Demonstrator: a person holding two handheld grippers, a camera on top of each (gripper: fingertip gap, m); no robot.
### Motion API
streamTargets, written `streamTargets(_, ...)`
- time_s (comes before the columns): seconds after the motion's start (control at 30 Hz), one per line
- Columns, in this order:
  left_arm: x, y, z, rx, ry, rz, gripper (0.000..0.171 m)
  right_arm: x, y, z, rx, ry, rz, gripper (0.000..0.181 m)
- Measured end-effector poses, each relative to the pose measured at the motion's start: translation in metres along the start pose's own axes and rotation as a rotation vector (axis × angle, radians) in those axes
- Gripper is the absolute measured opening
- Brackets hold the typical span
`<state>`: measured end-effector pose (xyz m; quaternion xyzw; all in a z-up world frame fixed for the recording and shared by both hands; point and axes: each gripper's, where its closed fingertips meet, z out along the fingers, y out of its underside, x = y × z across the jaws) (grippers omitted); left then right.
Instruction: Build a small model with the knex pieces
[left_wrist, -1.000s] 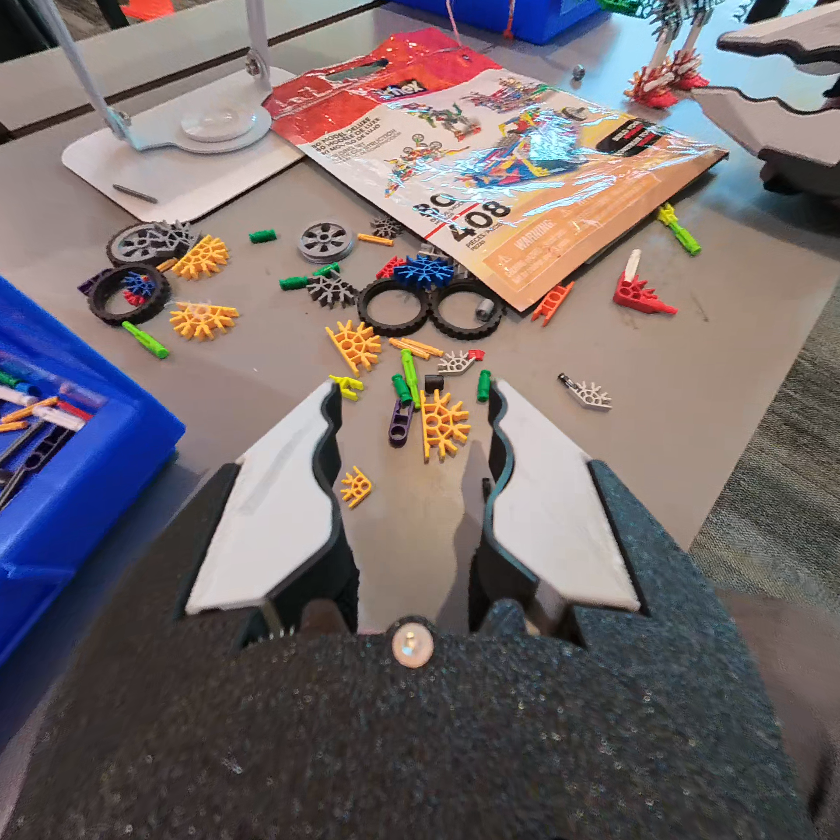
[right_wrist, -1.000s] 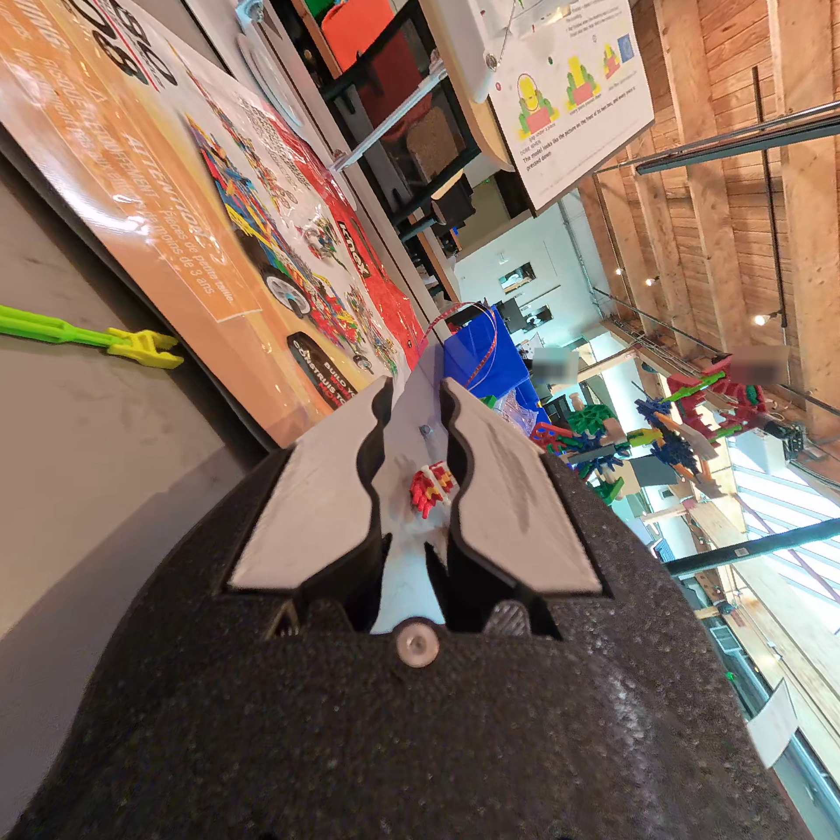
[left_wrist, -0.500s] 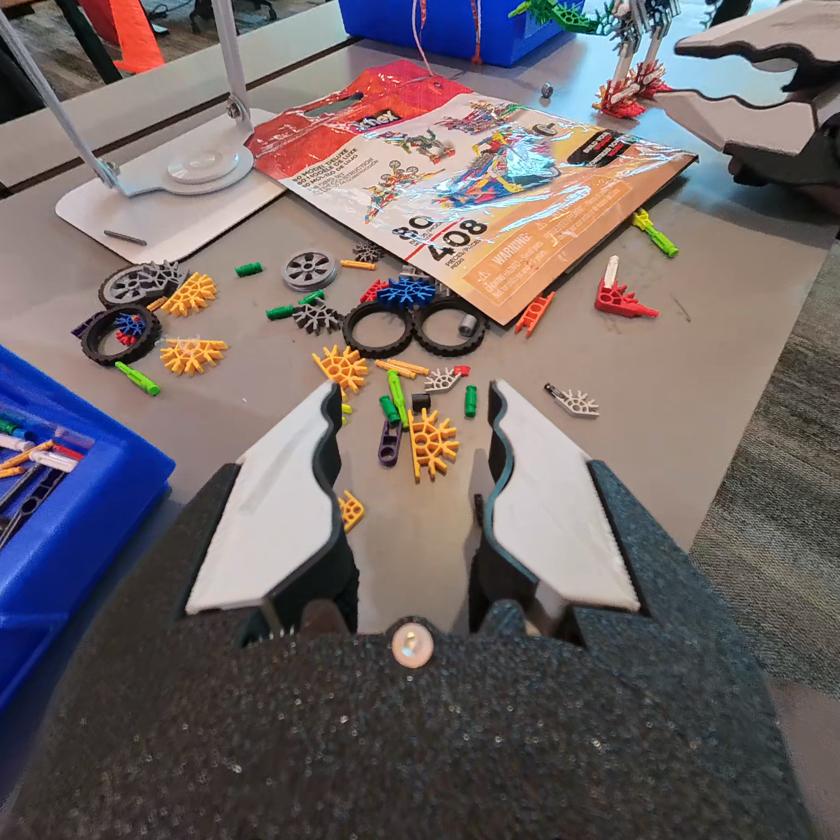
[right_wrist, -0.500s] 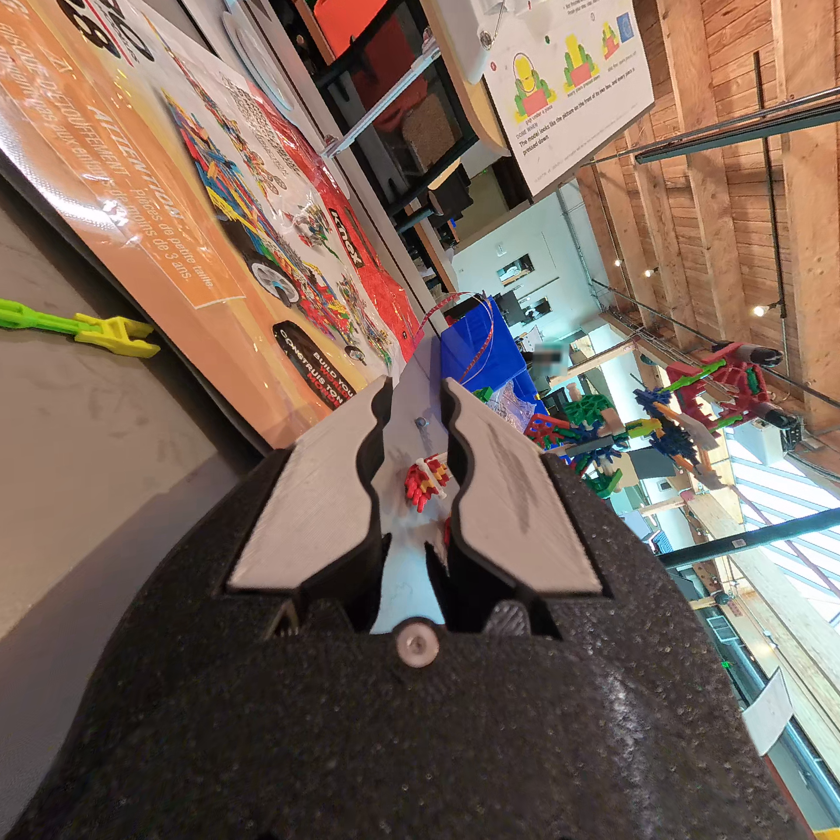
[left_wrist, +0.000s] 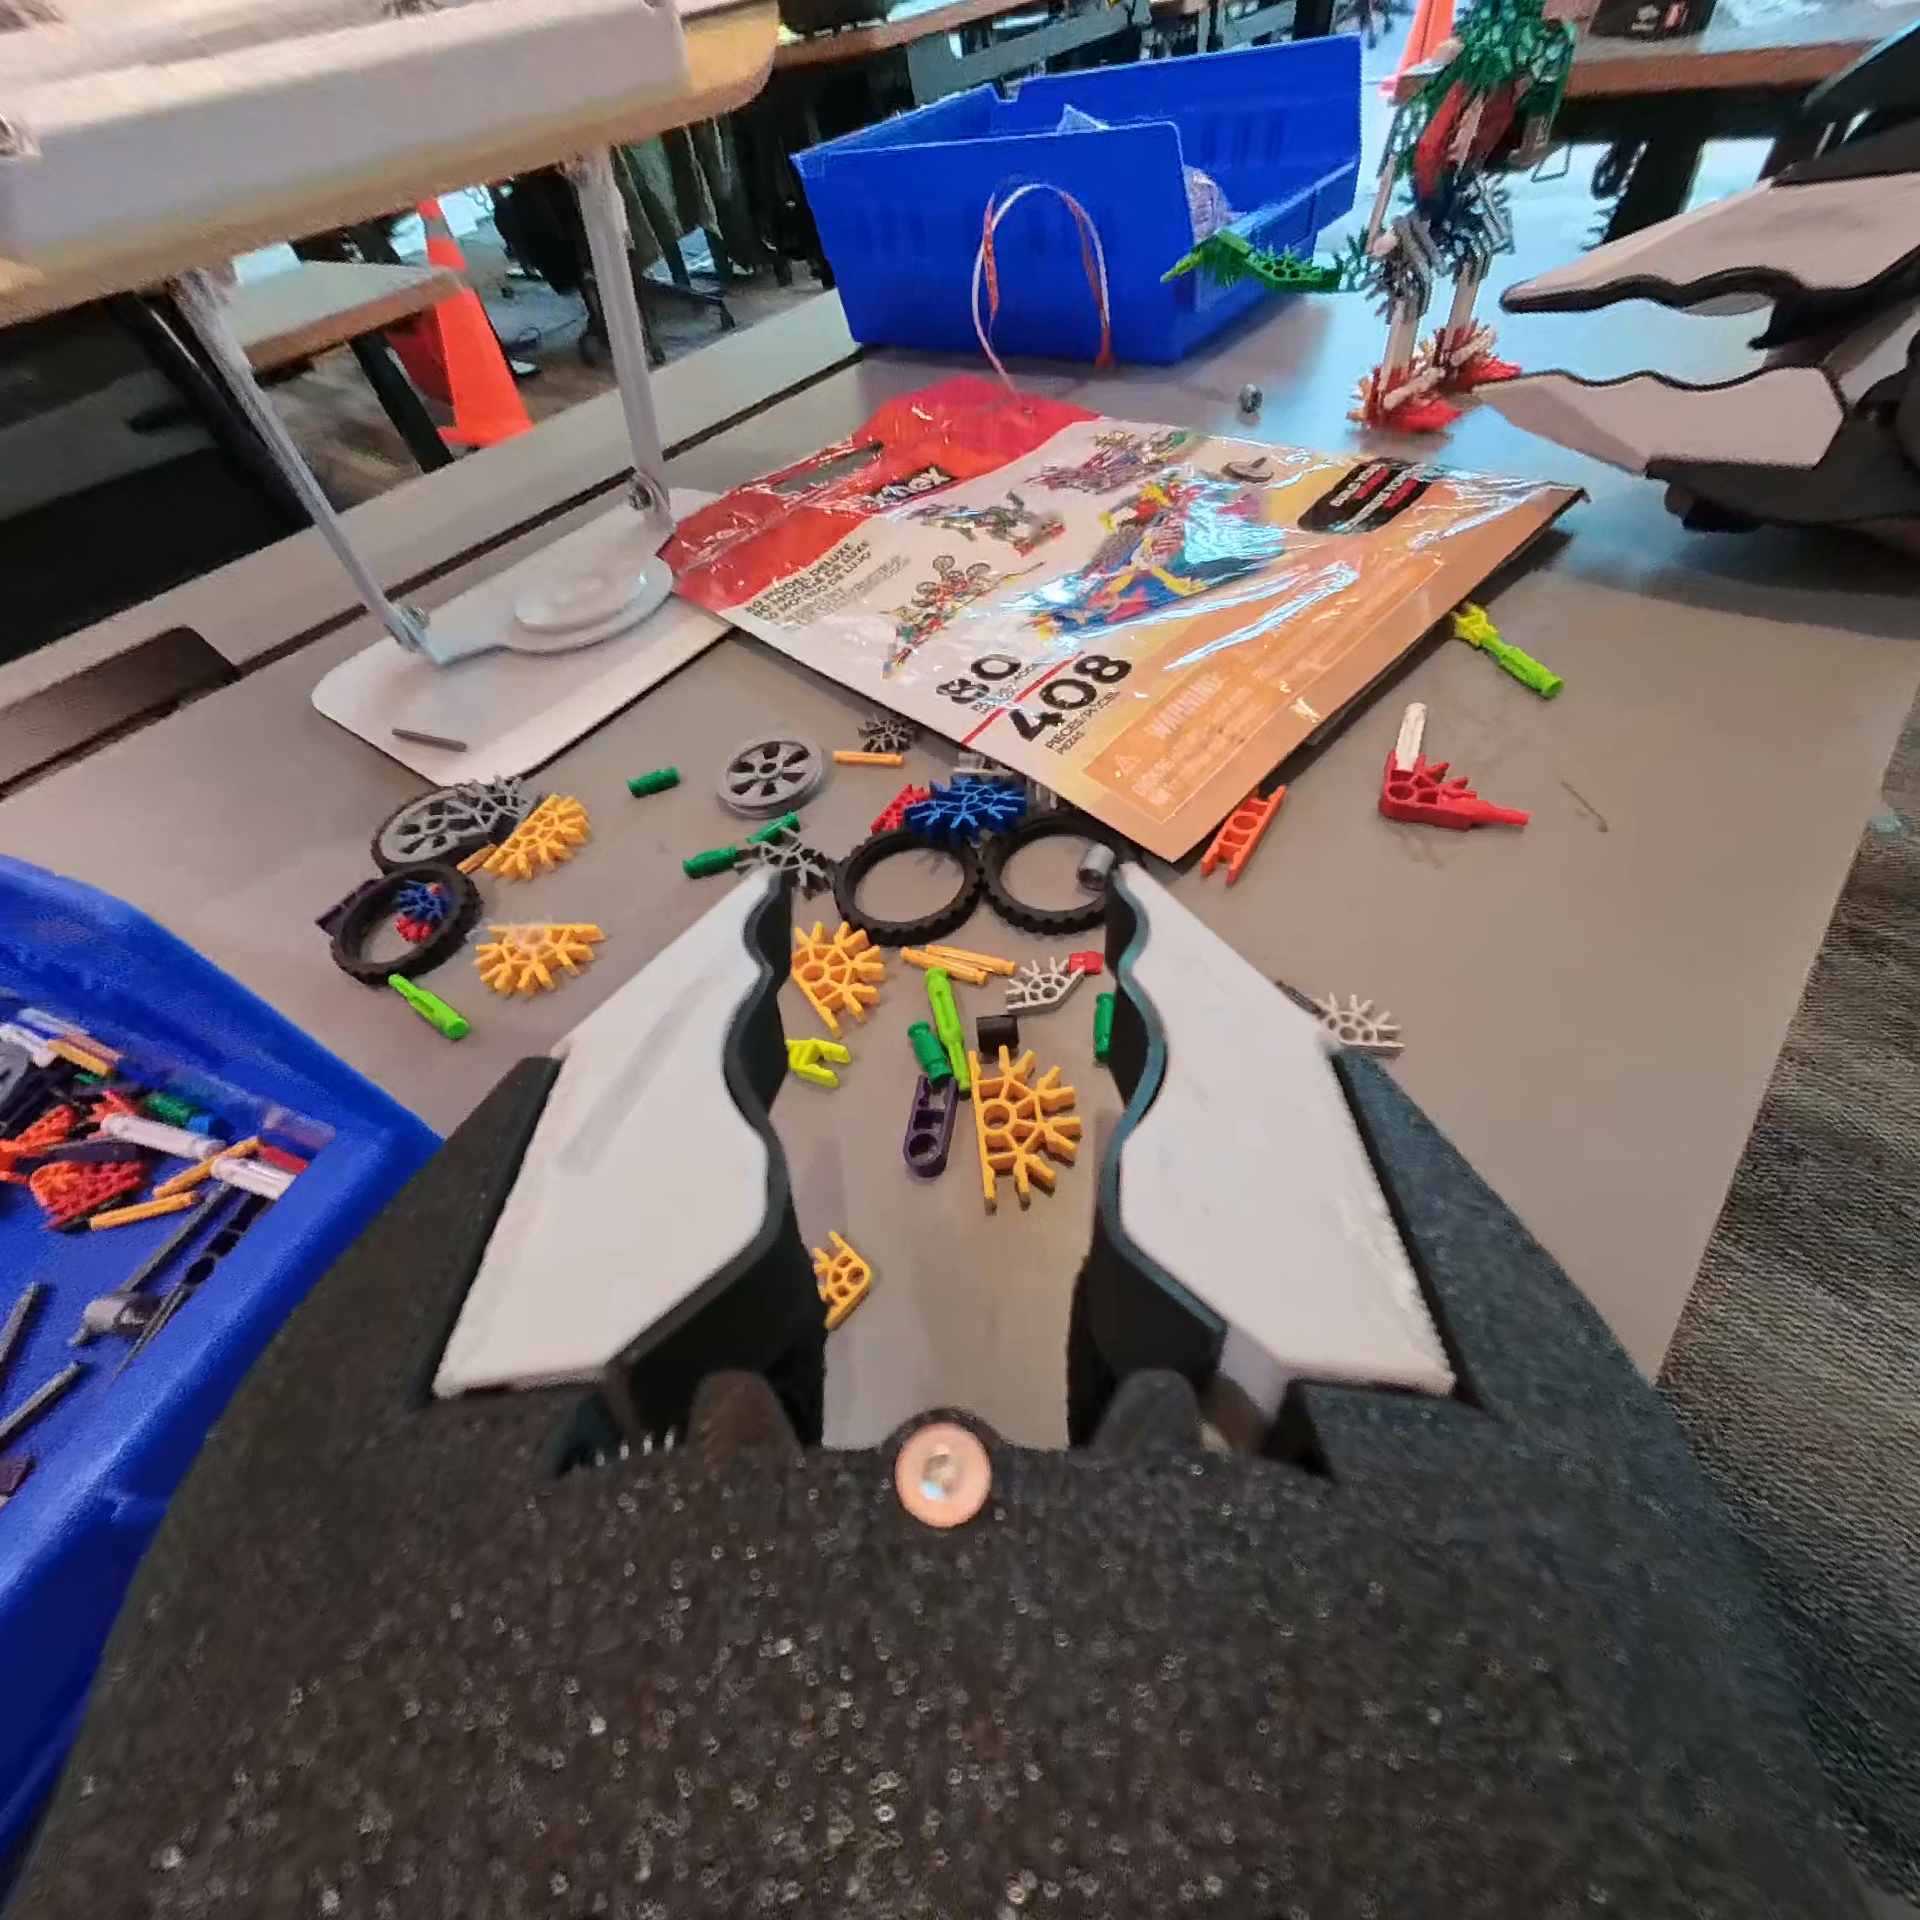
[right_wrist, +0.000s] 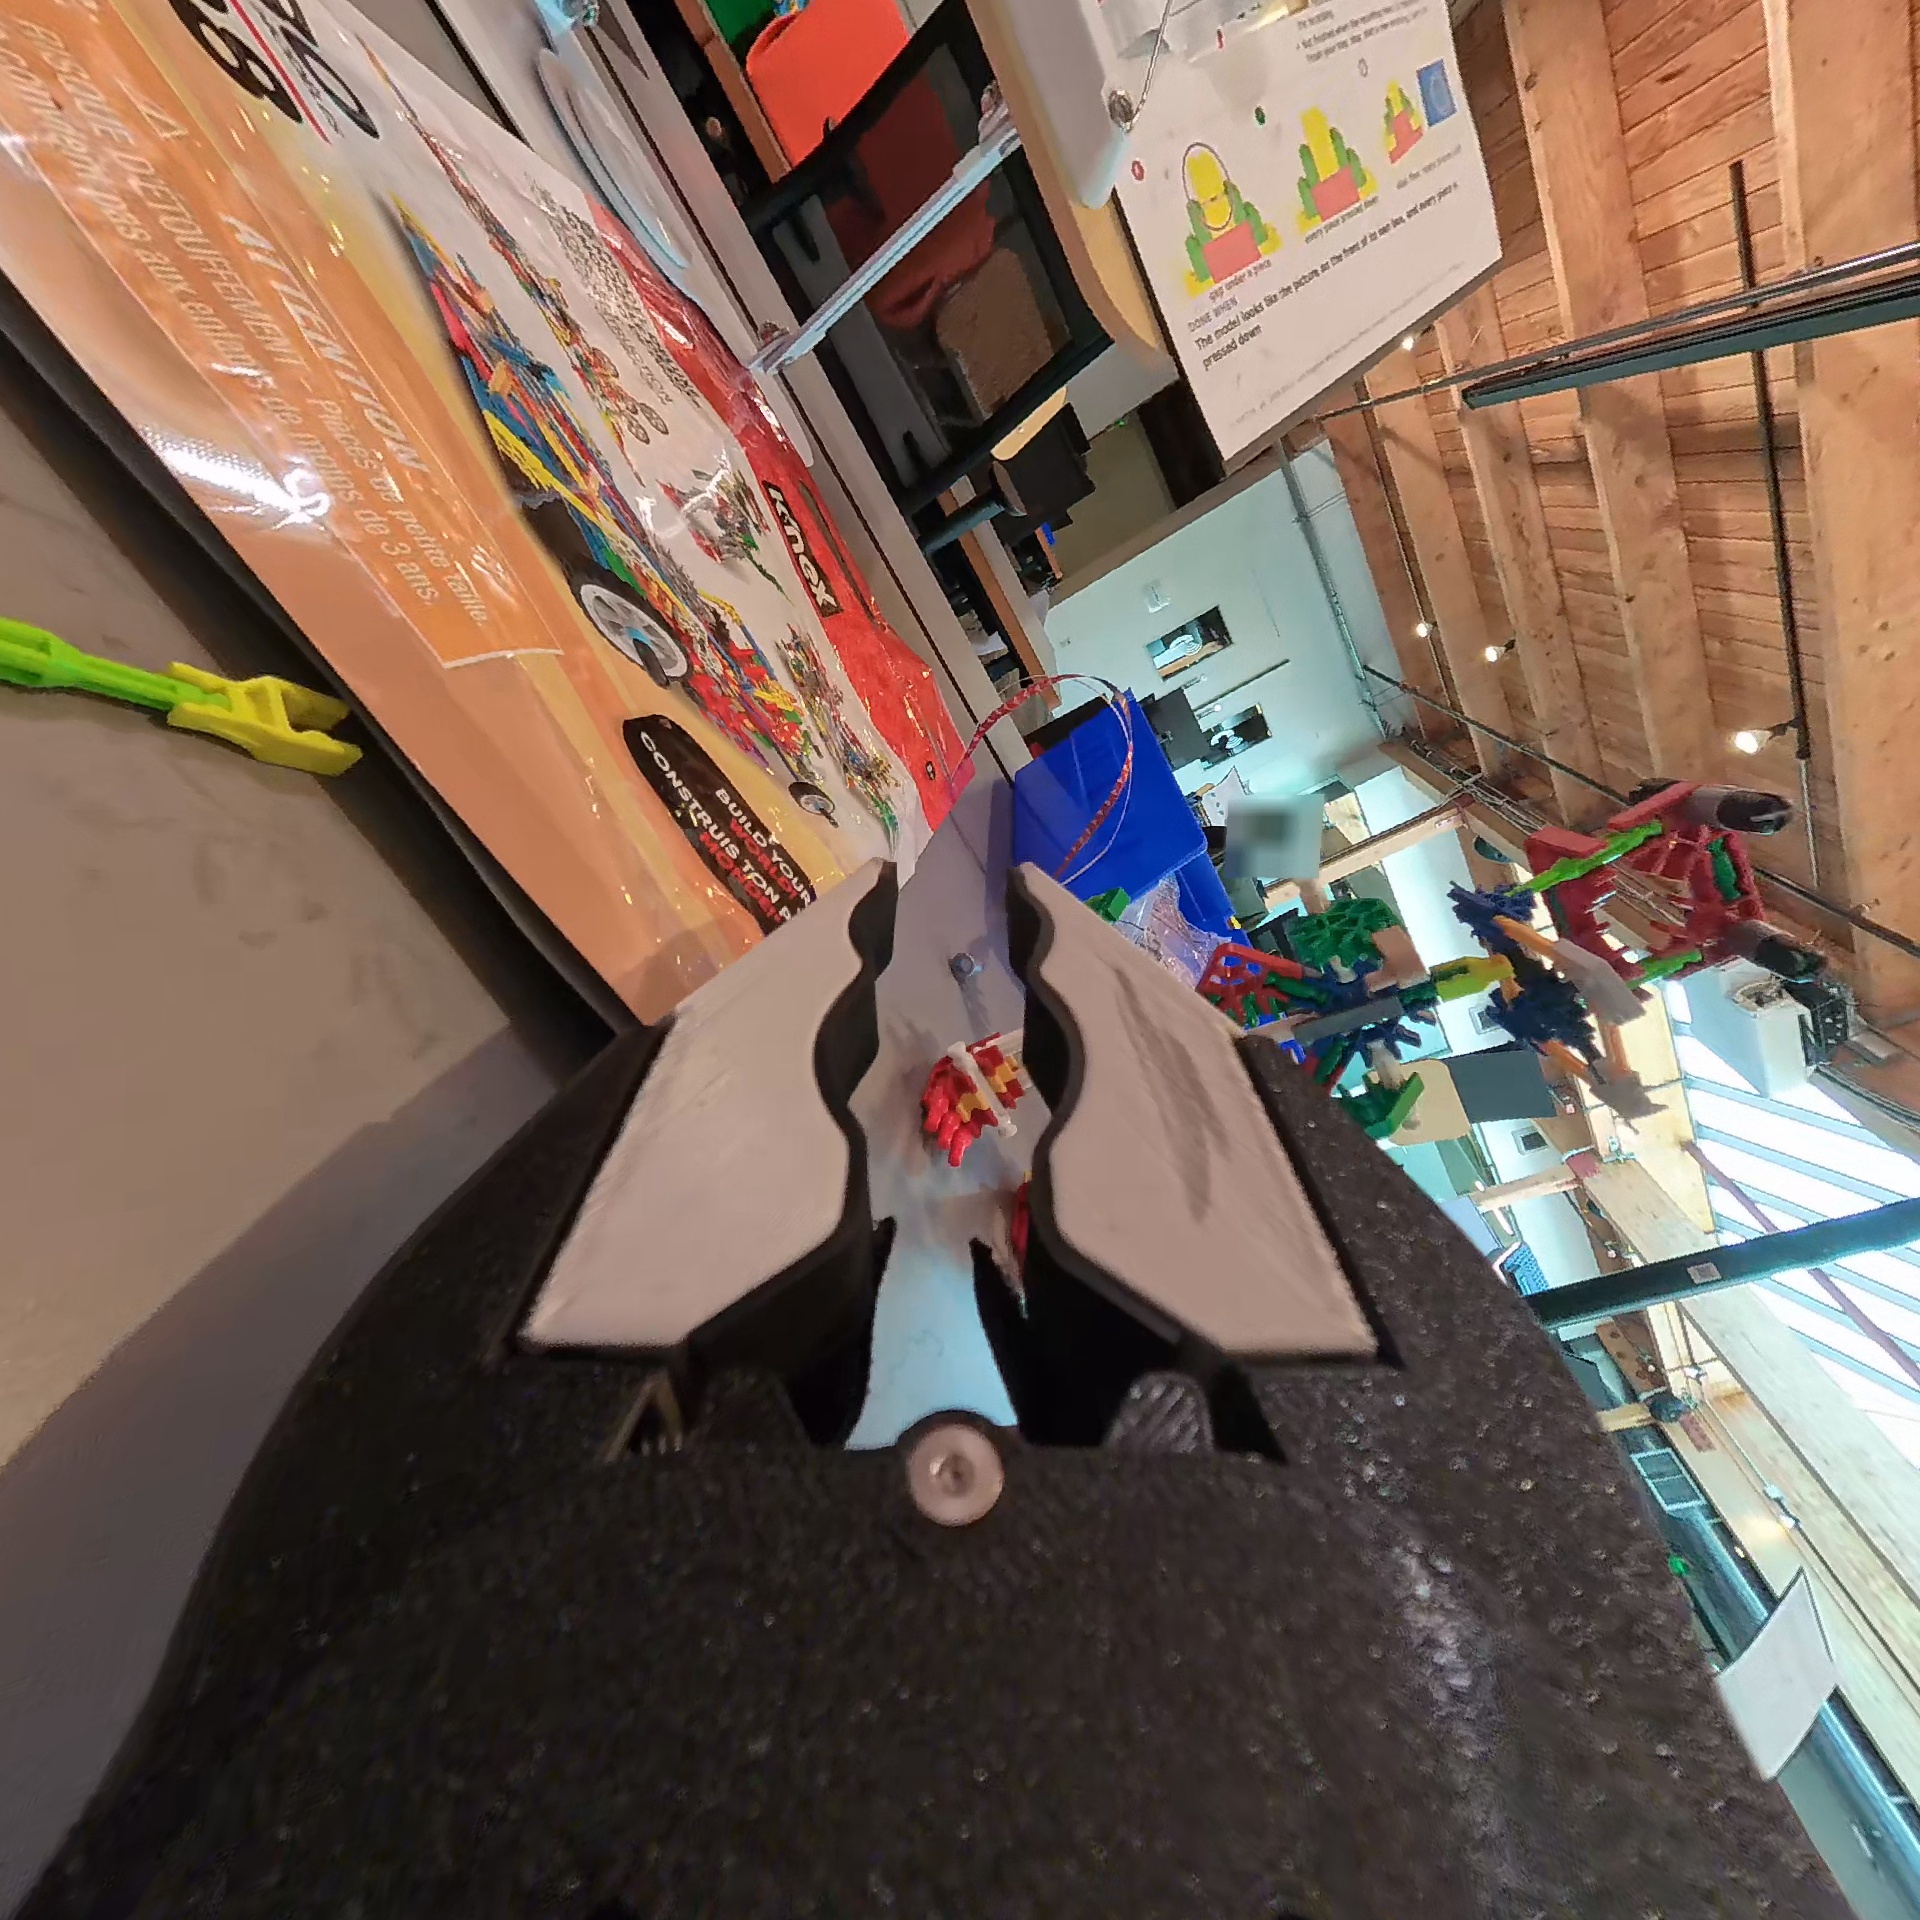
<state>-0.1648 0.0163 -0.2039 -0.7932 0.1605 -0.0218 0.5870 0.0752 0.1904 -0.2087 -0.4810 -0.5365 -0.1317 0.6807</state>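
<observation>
My left gripper is open and empty, low over the grey table. Loose construction-toy pieces lie between its fingers: a yellow snowflake connector, a purple link, green rods and another yellow connector. Two black tyres lie at the fingertips. My right gripper is rolled on its side, jaws narrowly apart and empty. It points at the red and yellow feet of a standing toy model. It also shows in the left wrist view at the far right.
A flattened toy-set box lies mid-table, a white stand base to its left. A blue bin of parts sits at the near left, another blue bin at the back. Red connector and green-yellow rod lie right. To reach the white stand base in a straight line is about 30 cm for my left fingers, about 40 cm for my right.
My left gripper has tilted up and moved forward, so the loose pieces now sit deeper between its fingers. My right gripper has shifted only slightly. Both stay open.
</observation>
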Motion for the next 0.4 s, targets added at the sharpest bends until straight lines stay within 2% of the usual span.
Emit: streamTargets(0.4, 0.0069, -0.0029, -0.001, 0.023, -0.022, 0.092, 0.059, 0.003, 0.0009, -0.0006, 0.002, 0.007, 0.014, 0.02)
